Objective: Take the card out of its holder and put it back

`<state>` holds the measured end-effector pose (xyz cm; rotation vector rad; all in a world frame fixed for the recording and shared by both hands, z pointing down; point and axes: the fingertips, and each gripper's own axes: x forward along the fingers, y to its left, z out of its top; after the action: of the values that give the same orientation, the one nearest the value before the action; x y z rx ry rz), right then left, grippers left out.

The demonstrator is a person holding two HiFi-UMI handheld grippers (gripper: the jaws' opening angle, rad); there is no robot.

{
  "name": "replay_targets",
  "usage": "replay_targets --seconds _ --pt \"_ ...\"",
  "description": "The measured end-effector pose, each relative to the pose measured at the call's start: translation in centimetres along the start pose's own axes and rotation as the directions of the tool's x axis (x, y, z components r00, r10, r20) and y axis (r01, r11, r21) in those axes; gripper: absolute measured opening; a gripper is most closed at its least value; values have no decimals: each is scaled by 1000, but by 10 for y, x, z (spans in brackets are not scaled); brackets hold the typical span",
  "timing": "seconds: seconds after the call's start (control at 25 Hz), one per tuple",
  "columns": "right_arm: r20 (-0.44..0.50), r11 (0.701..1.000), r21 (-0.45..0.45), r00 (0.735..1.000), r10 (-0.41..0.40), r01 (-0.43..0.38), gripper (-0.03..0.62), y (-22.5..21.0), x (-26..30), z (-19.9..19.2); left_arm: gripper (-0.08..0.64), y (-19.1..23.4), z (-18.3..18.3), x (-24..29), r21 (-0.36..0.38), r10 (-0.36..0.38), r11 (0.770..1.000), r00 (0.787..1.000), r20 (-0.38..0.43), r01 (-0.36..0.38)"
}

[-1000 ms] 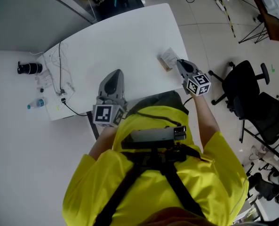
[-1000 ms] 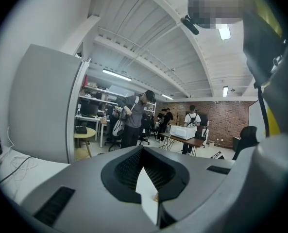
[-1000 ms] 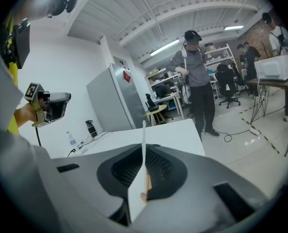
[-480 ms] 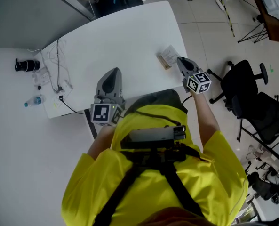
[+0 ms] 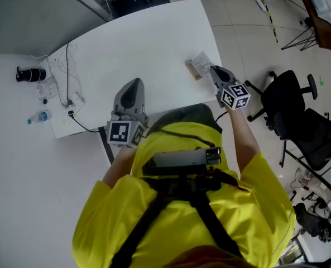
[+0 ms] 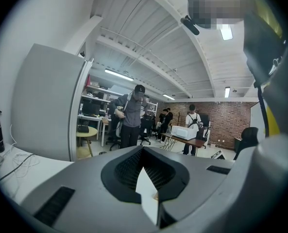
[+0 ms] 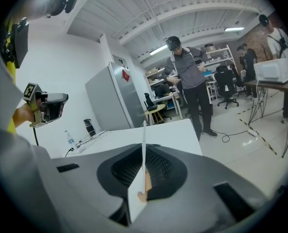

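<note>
The card [image 5: 202, 63] sits at the table's right edge, just short of its near corner, and your right gripper [image 5: 214, 72] is clamped on it. In the right gripper view the jaws pinch a thin white sheet that rises edge-on from between them, upright above the table [image 5: 154, 43]. Gripping it by one edge leaves most of the card free, which is what you need to steer it into a slot.

What I take to be the holder [image 5: 192, 72], a tan strip, lies against the card on the side toward the table's middle. The head view is too small to tell whether the card is seated in it, partly drawn or clear of it, so I cannot judge which half of the task you are in.

Your left gripper [image 5: 134, 86] lies over the table's near edge, around its middle, well apart from the card. Its jaws are closed together with nothing of the task in them. It looks parked, leaving the table's right side to the working hand. If the holder slides when you pull or push, that idle gripper is the one to pin it.

Cables [image 5: 69, 80] trail across the table's left end, and an office chair [image 5: 285, 100] stands off its right side, neither in your way.
</note>
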<state>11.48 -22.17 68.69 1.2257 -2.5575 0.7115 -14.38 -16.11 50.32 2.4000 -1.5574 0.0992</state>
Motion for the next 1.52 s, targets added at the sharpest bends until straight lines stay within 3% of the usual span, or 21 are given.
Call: replay_targets --seconds 0.28,0.56,0.72,0.8,0.88,1.04,1.2,1.36,1.52 --pt "-1 1000 -14 1000 11 -11 23 7 10 -2 5 -1 -2 -2 0 4 1000 1000 -2 -4" --pt "-9 1000 -12 1000 -6 5 28 7 18 -32 5 0 -12 -3 -3 12 1000 999 -35 -12" --pt "-36 1000 -3 999 -23 23 55 7 23 -48 5 -3 -21 0 -10 3 1000 999 -54 -3" --pt "-35 1000 6 999 -25 26 133 8 22 -50 5 -5 -25 2 -13 -3 1000 998 -60 2" --pt "-21 999 1 999 -40 40 133 9 17 -45 5 -6 -26 4 -17 -5 1000 998 -60 4" --pt "63 997 -28 995 -71 73 133 17 -10 -1 5 -10 -23 5 -16 -12 1000 999 -45 11" --pt "204 990 -101 976 -77 99 132 47 -47 84 5 -14 -8 5 5 -23 1000 1000 0 23" --pt "346 976 -180 937 -55 124 127 96 -89 176 5 -17 14 3 3 -36 999 998 48 36" --pt "461 968 -214 887 -17 130 19 136 -131 234 5 -23 25 -2 0 -46 999 996 81 46"
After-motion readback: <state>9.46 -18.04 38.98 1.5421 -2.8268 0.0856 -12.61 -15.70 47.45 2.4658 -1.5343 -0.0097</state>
